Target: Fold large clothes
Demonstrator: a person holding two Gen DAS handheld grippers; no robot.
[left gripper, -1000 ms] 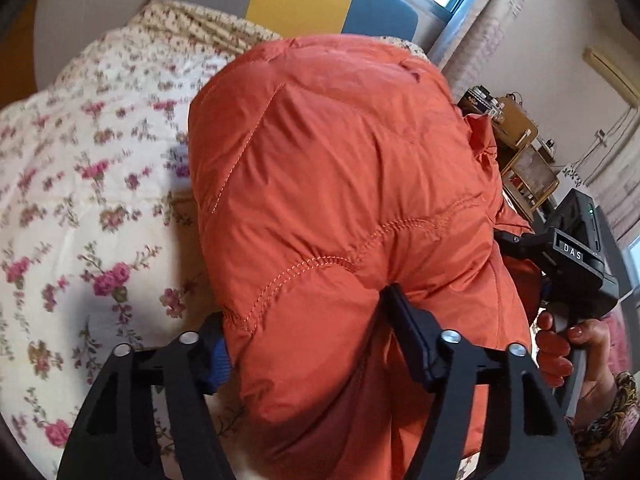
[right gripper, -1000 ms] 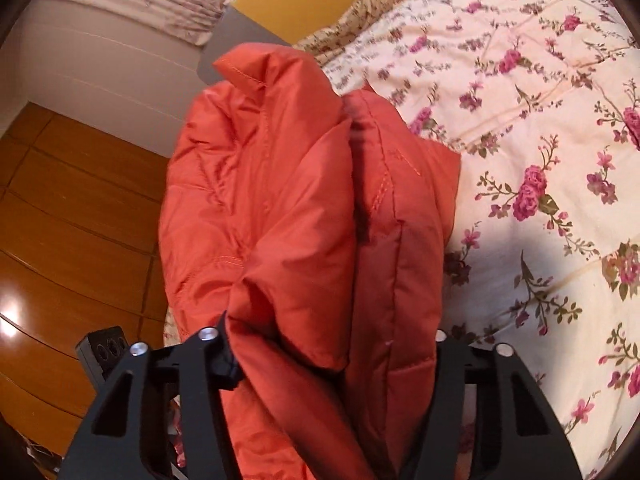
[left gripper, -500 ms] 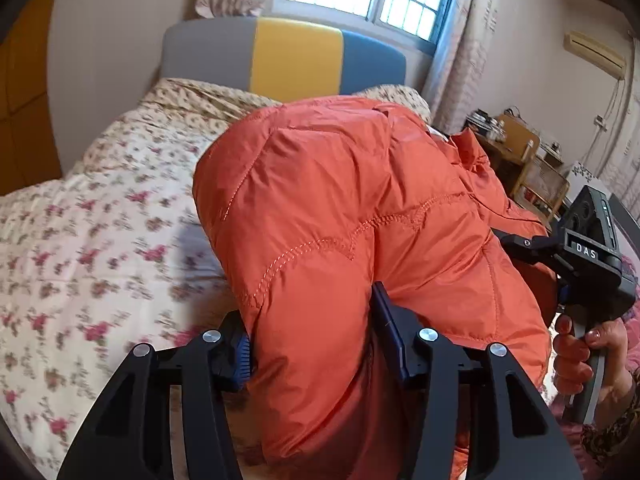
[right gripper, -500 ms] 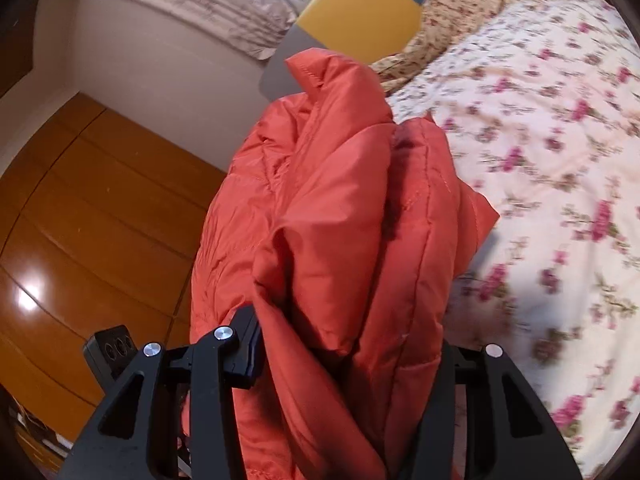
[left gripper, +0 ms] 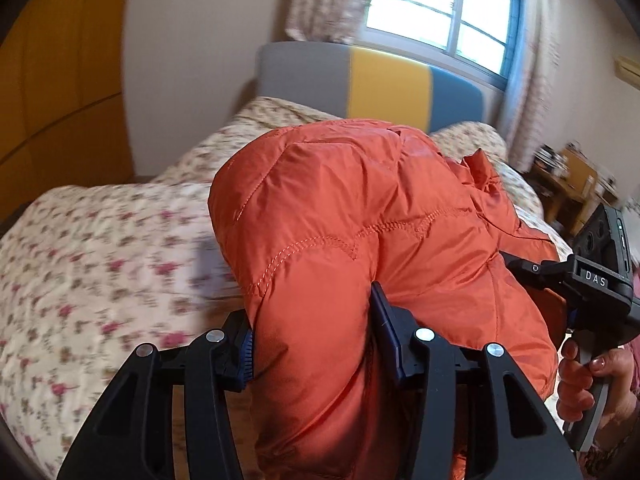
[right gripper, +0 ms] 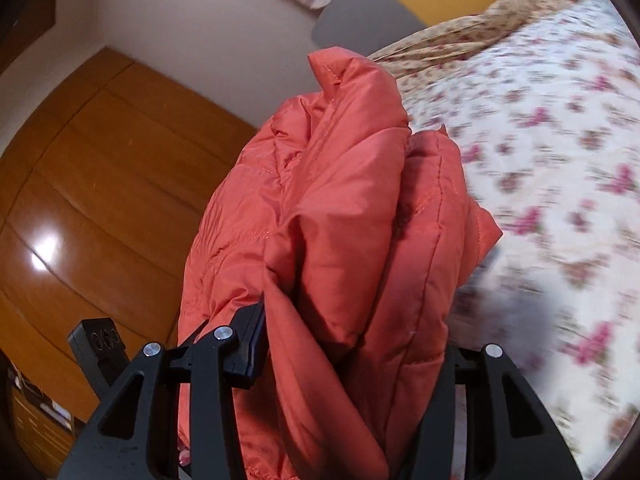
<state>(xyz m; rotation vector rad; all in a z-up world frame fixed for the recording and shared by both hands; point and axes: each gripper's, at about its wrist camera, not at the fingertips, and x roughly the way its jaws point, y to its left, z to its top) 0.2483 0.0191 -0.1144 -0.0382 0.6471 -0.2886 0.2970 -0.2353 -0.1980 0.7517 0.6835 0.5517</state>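
Orange puffer jacket [left gripper: 360,248] hangs bunched between your two tools, lifted above the floral bed [left gripper: 100,264]. Left tool [left gripper: 316,344] clamped on a thick quilted roll, right tool [right gripper: 352,344] clamped on stacked layers. Bulk runs from each tool toward 12 o'clock, long axis spanning tool to tool, so both hands equally near. Left view shows your right hand [left gripper: 580,384] at 3 o'clock; right view shows wood wardrobe [right gripper: 100,184] at 9, hidden otherwise. Lay-down likely next

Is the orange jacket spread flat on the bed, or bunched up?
Bunched up. The orange jacket bulges in thick folds between both claws, left claw and right claw.
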